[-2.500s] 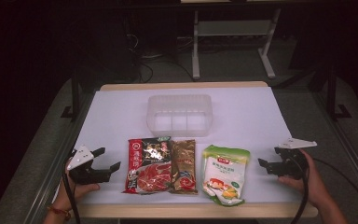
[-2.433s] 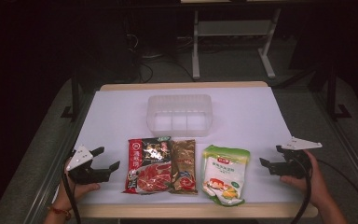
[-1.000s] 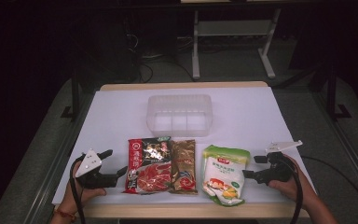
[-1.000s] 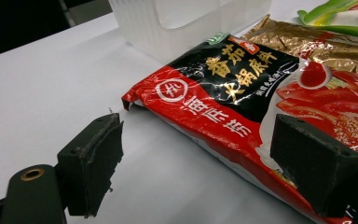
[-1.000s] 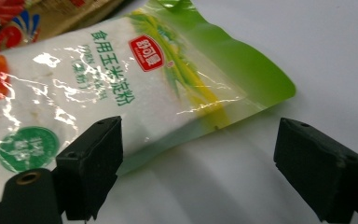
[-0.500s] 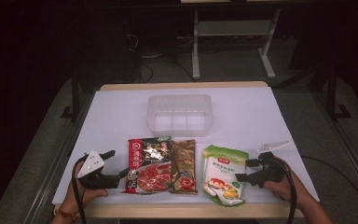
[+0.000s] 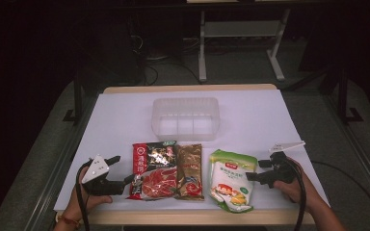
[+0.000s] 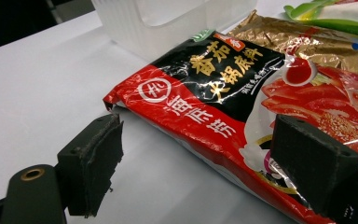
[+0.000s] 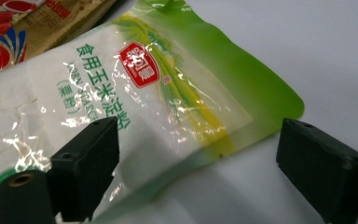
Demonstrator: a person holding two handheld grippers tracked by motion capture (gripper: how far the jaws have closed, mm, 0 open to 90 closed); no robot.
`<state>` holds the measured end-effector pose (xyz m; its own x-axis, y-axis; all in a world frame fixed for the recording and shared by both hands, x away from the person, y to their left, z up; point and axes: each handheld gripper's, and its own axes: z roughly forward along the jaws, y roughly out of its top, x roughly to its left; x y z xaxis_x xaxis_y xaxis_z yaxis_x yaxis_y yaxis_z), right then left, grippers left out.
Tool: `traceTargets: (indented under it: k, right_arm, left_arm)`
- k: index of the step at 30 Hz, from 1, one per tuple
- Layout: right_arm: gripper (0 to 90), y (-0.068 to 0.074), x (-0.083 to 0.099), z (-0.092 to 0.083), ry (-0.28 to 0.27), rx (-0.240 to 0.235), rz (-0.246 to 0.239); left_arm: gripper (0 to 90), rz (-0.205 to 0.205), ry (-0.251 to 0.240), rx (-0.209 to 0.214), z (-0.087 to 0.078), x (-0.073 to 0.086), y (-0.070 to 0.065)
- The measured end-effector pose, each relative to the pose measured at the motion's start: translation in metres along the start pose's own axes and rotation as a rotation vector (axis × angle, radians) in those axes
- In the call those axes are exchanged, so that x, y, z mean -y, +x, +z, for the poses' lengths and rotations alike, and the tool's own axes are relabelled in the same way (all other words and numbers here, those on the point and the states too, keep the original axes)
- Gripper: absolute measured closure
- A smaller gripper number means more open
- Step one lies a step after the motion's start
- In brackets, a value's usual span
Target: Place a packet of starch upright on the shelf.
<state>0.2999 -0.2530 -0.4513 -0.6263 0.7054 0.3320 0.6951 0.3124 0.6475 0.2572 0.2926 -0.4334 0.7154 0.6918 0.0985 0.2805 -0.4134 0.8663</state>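
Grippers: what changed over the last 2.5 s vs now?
Both moved inward. The left gripper slid right to the red packet; its open jaws now straddle the packet's edge. The right gripper slid left to the green-and-white pouch, jaws open across its corner. Nothing is gripped yet. The packets, the gold packet and the clear container stayed put.

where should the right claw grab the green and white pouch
Grip the green and white pouch by its green side edge, coming in low from the table's right. It lies flat, and that thin sealed border is what sits between the open right claw already, with bare table beside it.
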Motion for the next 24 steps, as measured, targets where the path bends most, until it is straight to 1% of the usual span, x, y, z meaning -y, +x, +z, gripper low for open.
traceTargets:
  k: [1,2,3,4,5,6,7,8,9,10,11,12,13,14,15,16,17,18,19,20,21,22,23,24]
  right_arm:
    - [11.2,0.000,0.000,0.000,0.000,0.000,0.000]
    - [3.7,0.001,-0.003,0.005,-0.005,-0.006,0.007]
    - [3.7,0.001,-0.003,0.005,-0.005,-0.006,0.007]
    - [0.0,0.001,-0.004,0.007,-0.007,-0.021,0.013]
    - [0.0,0.003,-0.006,0.010,-0.002,-0.033,0.029]
    - [0.0,0.003,-0.006,0.010,-0.002,-0.033,0.029]
    - [0.0,0.004,-0.005,0.010,-0.008,-0.080,0.052]
    - [2.7,0.005,-0.005,0.009,0.002,-0.087,0.052]
    - [8.3,0.008,-0.004,0.006,0.019,-0.080,0.047]
    - [8.3,0.008,-0.004,0.006,0.019,-0.080,0.047]
    - [12.6,0.011,-0.002,0.003,0.037,-0.073,0.055]
    - [13.8,0.014,0.001,-0.001,0.055,-0.076,0.076]
    - [13.9,0.016,0.003,-0.003,0.069,-0.078,0.078]
    - [13.6,0.022,0.003,-0.005,0.110,-0.061,0.079]
    - [13.3,0.023,0.002,-0.005,0.124,-0.062,0.079]
    - [13.3,0.023,0.002,-0.005,0.124,-0.062,0.079]
    - [13.4,0.026,0.002,-0.005,0.140,-0.062,0.078]
    - [13.4,0.029,0.002,-0.005,0.161,-0.082,0.085]
    - [12.6,0.032,0.002,-0.004,0.168,-0.104,0.089]
    - [12.6,0.032,0.002,-0.004,0.168,-0.104,0.089]
    - [9.9,0.033,0.003,-0.002,0.160,-0.113,0.095]
    - [9.9,0.033,0.003,-0.002,0.160,-0.113,0.095]
    - [9.8,0.034,0.003,-0.001,0.154,-0.118,0.095]
    - [9.7,0.034,0.003,0.001,0.138,-0.138,0.091]
  left_arm:
    - [16.4,0.000,0.000,0.000,0.000,0.000,0.000]
    - [16.4,0.001,0.005,0.007,0.001,0.000,-0.001]
    - [16.4,0.001,0.005,0.007,0.001,0.000,-0.001]
    - [16.4,0.001,0.007,0.010,0.002,0.000,-0.001]
    - [16.4,0.004,0.010,0.015,0.002,0.000,-0.002]
    - [16.4,0.004,0.010,0.015,0.002,0.000,-0.002]
    - [16.4,0.010,0.012,0.016,0.002,0.000,-0.002]
    - [16.4,0.010,0.012,0.016,0.002,0.000,-0.002]
    - [16.4,0.005,0.009,0.026,0.000,-0.001,-0.003]
    - [16.5,0.005,0.009,0.026,0.000,-0.001,-0.003]
    - [16.5,-0.001,0.001,0.036,-0.001,-0.003,-0.005]
    - [16.4,-0.006,-0.008,0.053,-0.001,-0.005,-0.007]
    - [16.5,-0.016,-0.012,0.067,0.000,-0.007,-0.009]
    - [16.5,-0.025,-0.011,0.105,0.003,-0.015,-0.016]
    - [16.5,-0.021,-0.008,0.140,0.006,-0.020,-0.021]
    - [16.5,-0.021,-0.008,0.140,0.006,-0.020,-0.021]
    - [16.5,-0.011,0.010,0.166,0.012,-0.026,-0.029]
    - [16.4,-0.004,0.025,0.198,0.017,-0.031,-0.035]
    - [16.4,-0.003,0.032,0.247,0.022,-0.035,-0.041]
    - [16.4,0.004,0.041,0.274,0.027,-0.038,-0.045]
    - [16.7,0.007,0.067,0.320,0.040,-0.047,-0.055]
    - [18.4,0.007,0.067,0.320,0.040,-0.047,-0.055]
    - [18.4,0.006,0.077,0.356,0.049,-0.053,-0.060]
    - [21.2,0.011,0.085,0.385,0.055,-0.057,-0.065]
